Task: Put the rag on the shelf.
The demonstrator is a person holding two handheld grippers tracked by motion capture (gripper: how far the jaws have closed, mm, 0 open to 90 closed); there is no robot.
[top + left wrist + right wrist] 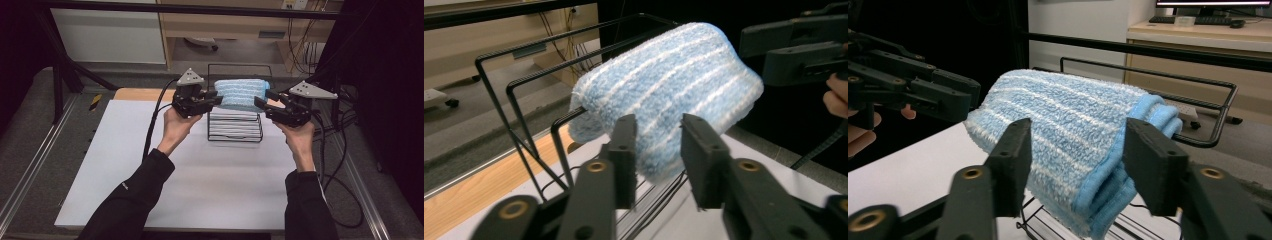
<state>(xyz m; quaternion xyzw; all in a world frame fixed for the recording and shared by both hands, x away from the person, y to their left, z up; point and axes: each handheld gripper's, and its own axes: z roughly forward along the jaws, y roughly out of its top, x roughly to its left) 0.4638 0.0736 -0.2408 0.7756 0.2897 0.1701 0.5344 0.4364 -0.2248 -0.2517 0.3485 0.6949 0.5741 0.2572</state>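
A folded light-blue striped towel (241,94) lies draped over the top of a black wire rack (235,131) at the far middle of the white table (200,175). My left gripper (217,98) is open at the towel's left end, and the towel (674,85) hangs just beyond and between its spread jaws (658,147). My right gripper (260,101) is open at the right end, its jaws (1078,150) standing on either side of the towel's (1063,120) folded blue edge. Each gripper view also shows the other gripper past the towel. The rack's wire loops (509,90) (1148,72) rise behind the towel.
Metal rails run along both sides of the table. Black cables (330,165) trail off the right side, and one cable (152,120) runs from the left gripper. A wooden strip (140,94) borders the far edge, with a cabinet (225,25) behind it.
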